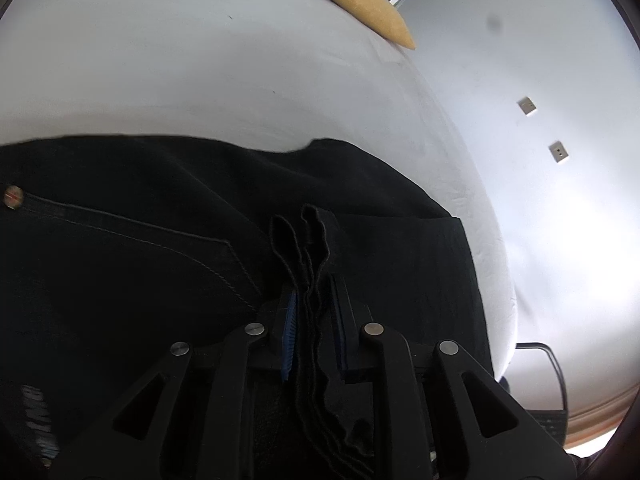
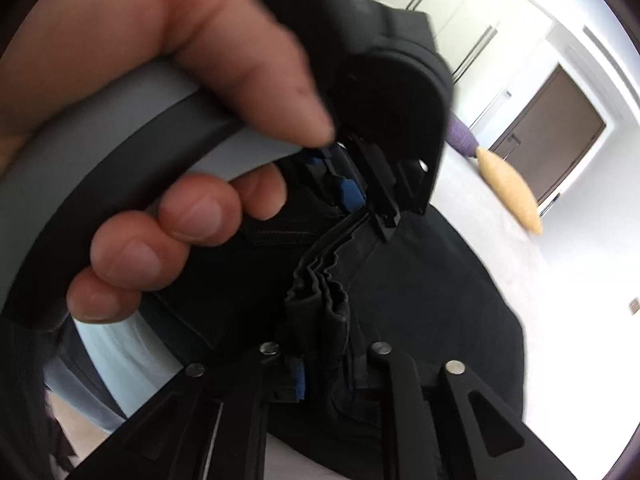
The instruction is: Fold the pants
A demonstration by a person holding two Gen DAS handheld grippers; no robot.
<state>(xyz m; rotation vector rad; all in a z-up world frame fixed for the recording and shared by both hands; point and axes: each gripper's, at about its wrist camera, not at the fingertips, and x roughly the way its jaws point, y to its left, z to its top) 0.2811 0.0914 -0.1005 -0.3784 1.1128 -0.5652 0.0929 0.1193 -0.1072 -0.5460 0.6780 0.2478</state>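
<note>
Pants [image 1: 168, 264], black, lie bunched on a white surface, probably a bed [image 1: 200, 80], directly ahead of both tongs. Left tongs [image 1: 314, 304] pinch a stacked hem of the cloth. Right tongs [image 2: 322, 356] clamp the same wavy bundle, close beside the left hand [image 2: 172, 184]. A yellow cushion [image 1: 366, 8] lies well beyond.

No lettering, label or number can be read anywhere. The metal rivet [image 1: 13, 196] on the black pants [image 1: 160, 260] shows only a red mark, too blurred to read.

left tool [image 1: 314, 304] clamped on black pants [image 1: 160, 264] edge, white bed [image 1: 200, 80], yellow pillow [image 1: 366, 8]
</note>
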